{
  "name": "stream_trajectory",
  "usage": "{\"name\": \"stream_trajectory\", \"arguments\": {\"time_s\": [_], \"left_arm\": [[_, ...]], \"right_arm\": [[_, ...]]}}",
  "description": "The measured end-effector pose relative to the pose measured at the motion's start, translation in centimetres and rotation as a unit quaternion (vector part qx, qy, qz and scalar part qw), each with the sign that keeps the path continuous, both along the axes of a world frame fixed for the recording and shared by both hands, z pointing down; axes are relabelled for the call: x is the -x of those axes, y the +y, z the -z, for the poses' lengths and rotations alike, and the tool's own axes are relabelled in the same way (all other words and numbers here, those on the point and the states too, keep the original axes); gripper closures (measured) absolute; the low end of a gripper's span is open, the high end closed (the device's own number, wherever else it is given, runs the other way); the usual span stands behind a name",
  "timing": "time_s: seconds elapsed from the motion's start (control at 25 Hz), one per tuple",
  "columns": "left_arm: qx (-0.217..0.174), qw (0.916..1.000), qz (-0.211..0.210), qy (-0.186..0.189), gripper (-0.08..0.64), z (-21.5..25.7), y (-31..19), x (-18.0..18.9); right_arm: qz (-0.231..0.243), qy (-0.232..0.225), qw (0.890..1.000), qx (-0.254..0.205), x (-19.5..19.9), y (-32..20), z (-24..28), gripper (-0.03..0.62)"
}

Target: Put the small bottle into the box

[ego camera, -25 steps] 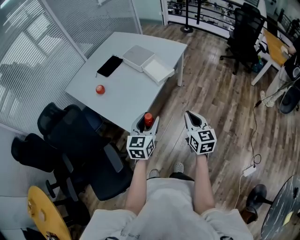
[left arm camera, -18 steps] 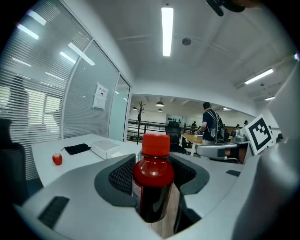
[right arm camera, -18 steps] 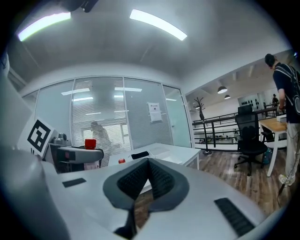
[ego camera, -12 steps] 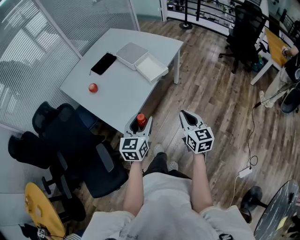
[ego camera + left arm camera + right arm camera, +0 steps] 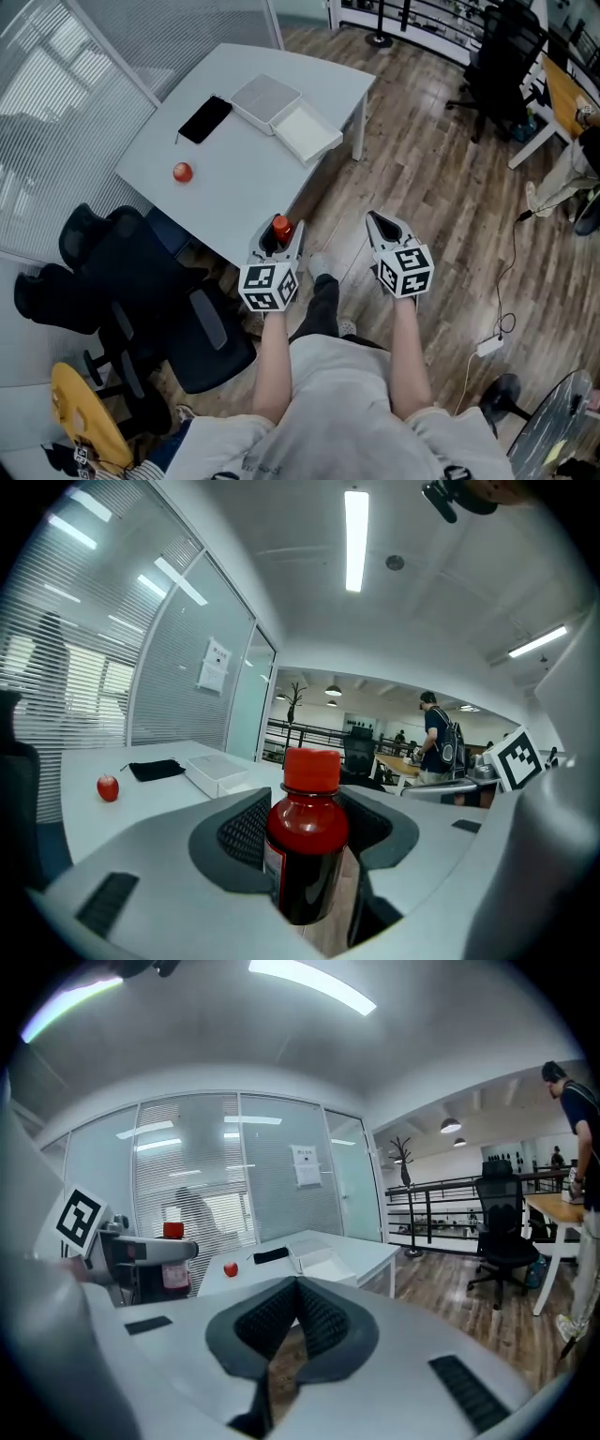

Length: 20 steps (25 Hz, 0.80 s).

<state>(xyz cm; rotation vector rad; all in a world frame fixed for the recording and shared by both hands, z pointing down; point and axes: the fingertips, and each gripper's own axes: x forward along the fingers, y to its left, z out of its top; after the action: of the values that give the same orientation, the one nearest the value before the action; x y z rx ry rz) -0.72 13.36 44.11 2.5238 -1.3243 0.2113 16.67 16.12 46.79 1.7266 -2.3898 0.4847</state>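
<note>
My left gripper [image 5: 279, 236] is shut on the small bottle [image 5: 280, 229], a dark bottle with a red cap [image 5: 310, 767], held upright between the jaws [image 5: 305, 855]. It hangs just off the near edge of the white table [image 5: 244, 187]. The open white box [image 5: 305, 132] and its lid [image 5: 266, 98] lie on the far part of the table, seen small in the left gripper view as the box [image 5: 223, 770]. My right gripper [image 5: 383, 228] is shut and empty above the wood floor, to the right of the left one [image 5: 296, 1290].
A red apple [image 5: 182, 172] and a black phone-like case [image 5: 205, 118] lie on the table left of the box. A black office chair [image 5: 141, 281] stands under the table's near left edge. More chairs and desks stand at the far right.
Both grippers and the person have stepped nearer to the table; the table now sits lower and closer in the head view. The bottle stays in the left gripper.
</note>
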Motion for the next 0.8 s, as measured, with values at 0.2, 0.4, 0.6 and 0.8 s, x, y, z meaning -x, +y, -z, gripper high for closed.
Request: {"name": "stream_trajectory", "arguments": {"time_s": [0.2,0.4,0.6,0.8], "left_arm": [[0.002,1.0000,0.000,0.001,0.330,-0.1,-4.8,-1.3],[0.012,0.9999,-0.002,-0.007,0.330,-0.9,-9.0,-2.6],[0.027,0.9995,-0.011,-0.015,0.330,-1.8,-14.3,-2.9],[0.028,0.9990,-0.025,-0.025,0.330,-2.1,-20.8,-3.4]], "right_arm": [[-0.011,0.024,1.000,0.010,-1.8,-4.6,-0.6,0.575],[-0.006,0.014,1.000,0.018,-2.9,-8.5,-1.4,0.575],[0.012,0.002,1.000,0.022,-2.2,-13.5,-2.0,0.575],[0.053,-0.020,0.998,-0.012,-1.0,-19.8,-1.1,0.575]]}}
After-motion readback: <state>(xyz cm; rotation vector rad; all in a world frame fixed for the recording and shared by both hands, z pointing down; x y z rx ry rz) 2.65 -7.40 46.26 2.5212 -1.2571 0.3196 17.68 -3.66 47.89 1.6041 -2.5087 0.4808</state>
